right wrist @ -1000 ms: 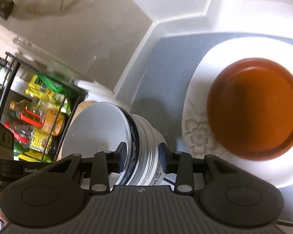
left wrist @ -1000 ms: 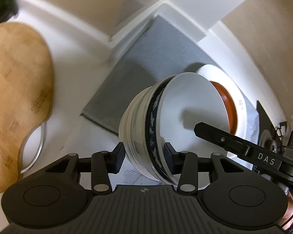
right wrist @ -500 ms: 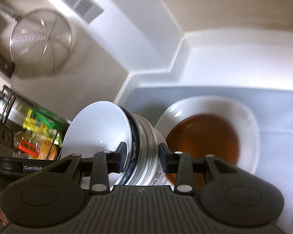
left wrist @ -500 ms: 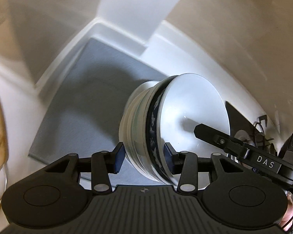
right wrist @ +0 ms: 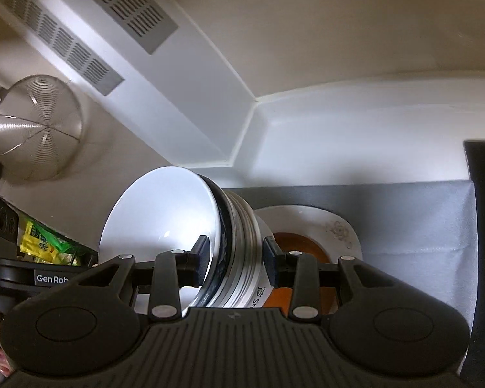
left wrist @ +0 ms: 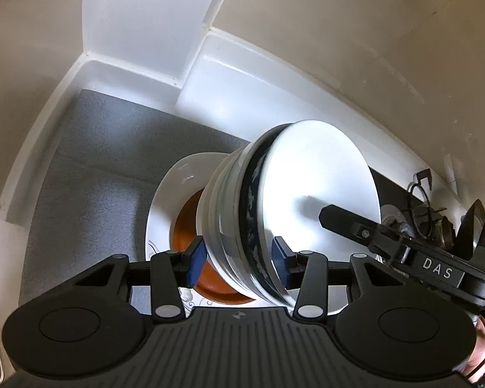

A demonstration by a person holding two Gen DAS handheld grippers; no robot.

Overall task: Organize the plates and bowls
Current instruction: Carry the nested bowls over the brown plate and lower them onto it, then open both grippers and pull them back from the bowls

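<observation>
Both tongs are gripping the same stack of bowls (left wrist: 242, 226), which is tipped on its side and held in the air over the white plate (left wrist: 165, 200). The left tongs (left wrist: 239, 260) are clamping the stack across its nested rims, blue pads pressing on either side. The right tongs (right wrist: 236, 260) are doing the same from the opposite side of the stack (right wrist: 239, 242).

The left wrist view is showing the inside of the top bowl facing toward 2 o'clock, with the arm of the right tongs marked "DAS" crossing in front of it at 4 o'clock. Behind it, at 3 o'clock, some dark metal objects are showing, too unclear to name. The right wrist view is showing the same open side facing toward 10 o'clock.

The white plate is lying on a gray mat (left wrist: 90, 161) on the desk, and a brown dish (right wrist: 307, 245) is sitting in it. The flower pattern on the plate's rim is clearest in the right view.

Only the right view is showing a metal strainer (right wrist: 35, 129) at 9 o'clock, a vent panel (right wrist: 90, 22) at 11 o'clock and yellow packets (right wrist: 42, 249) at 8 o'clock.
</observation>
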